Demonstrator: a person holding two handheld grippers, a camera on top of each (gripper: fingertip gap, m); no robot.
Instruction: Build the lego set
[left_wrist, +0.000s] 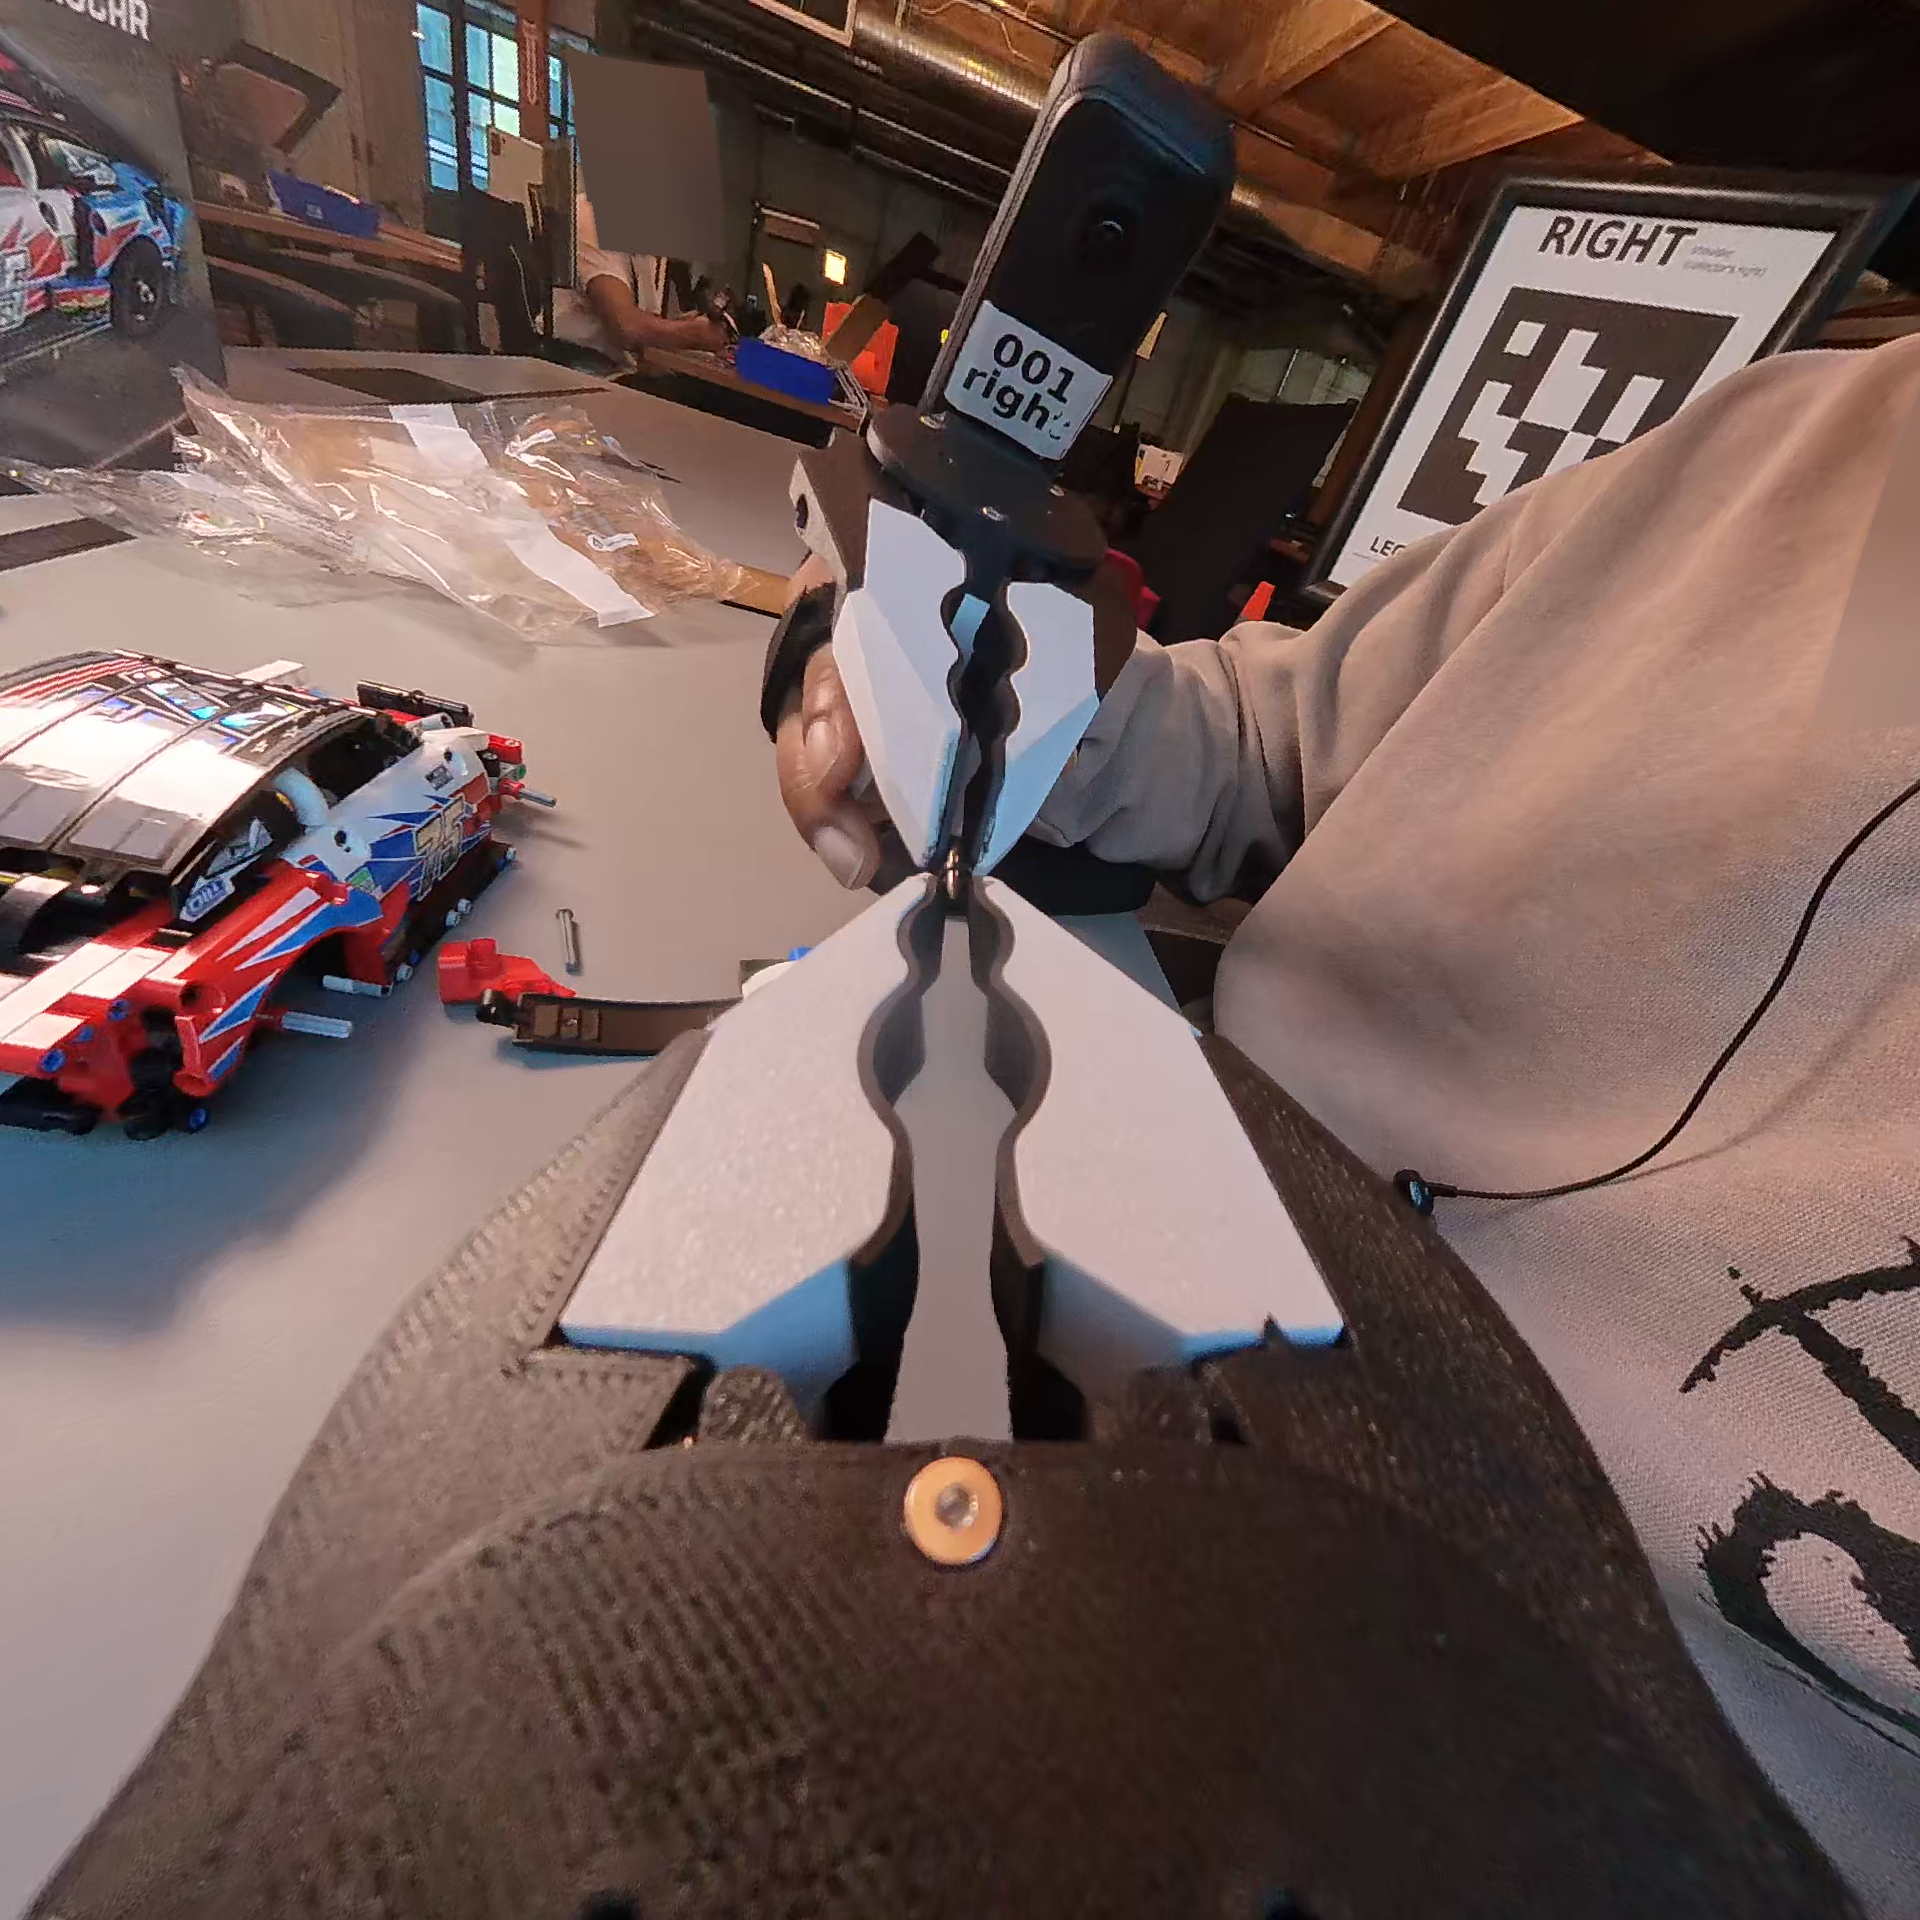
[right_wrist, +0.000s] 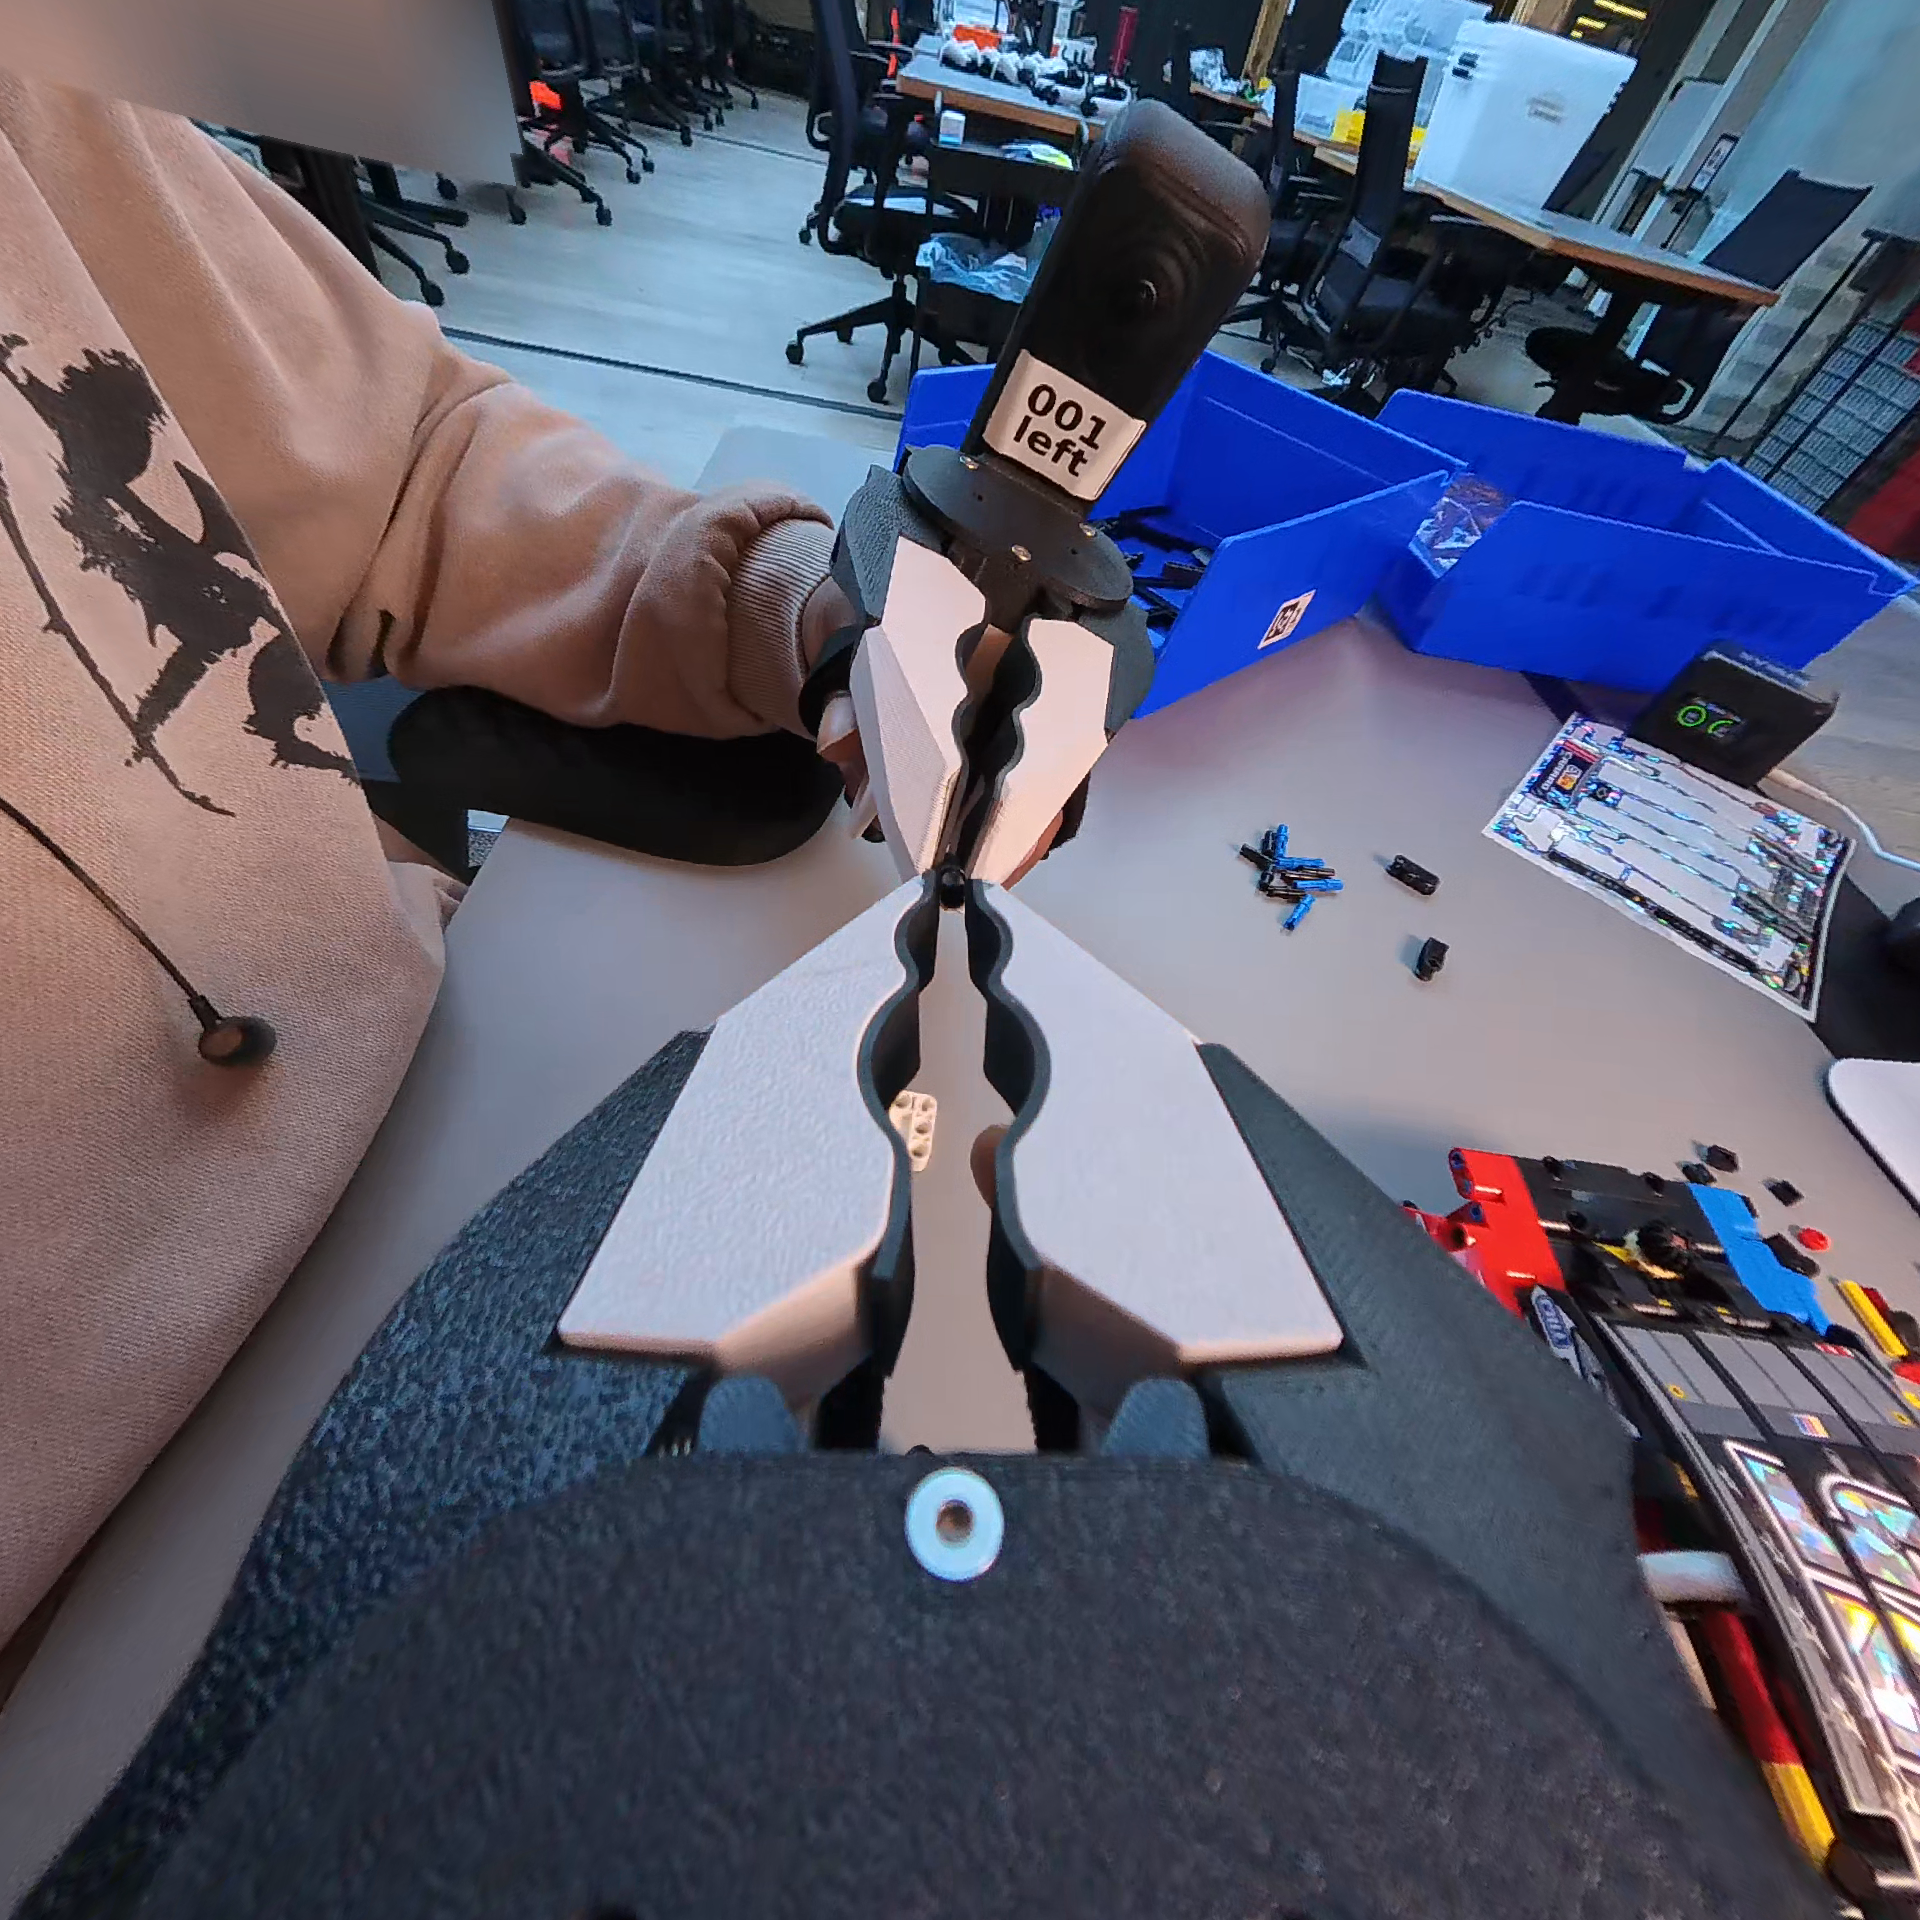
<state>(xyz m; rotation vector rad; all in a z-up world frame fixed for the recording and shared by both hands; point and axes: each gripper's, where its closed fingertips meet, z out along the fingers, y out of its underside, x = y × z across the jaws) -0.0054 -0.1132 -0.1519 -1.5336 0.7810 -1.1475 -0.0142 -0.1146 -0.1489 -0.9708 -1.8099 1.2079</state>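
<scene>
Sat on a grey table (left_wrist: 644, 748), with the part-built red, white and blue lego car (left_wrist: 229, 862) well off to the left of both tools. Held tip to tip above the table edge, close to the torso: left gripper (left_wrist: 948, 894) and right gripper (right_wrist: 951, 896), each with fingers nearly closed. Pinched between all four tips a small black pin (left_wrist: 951, 871), long axis apparently running from one tool to the other, so equally near both. Looked dark, tiny and glossy; exact shape too small to tell. Probably a hand-over or re-grip.
</scene>
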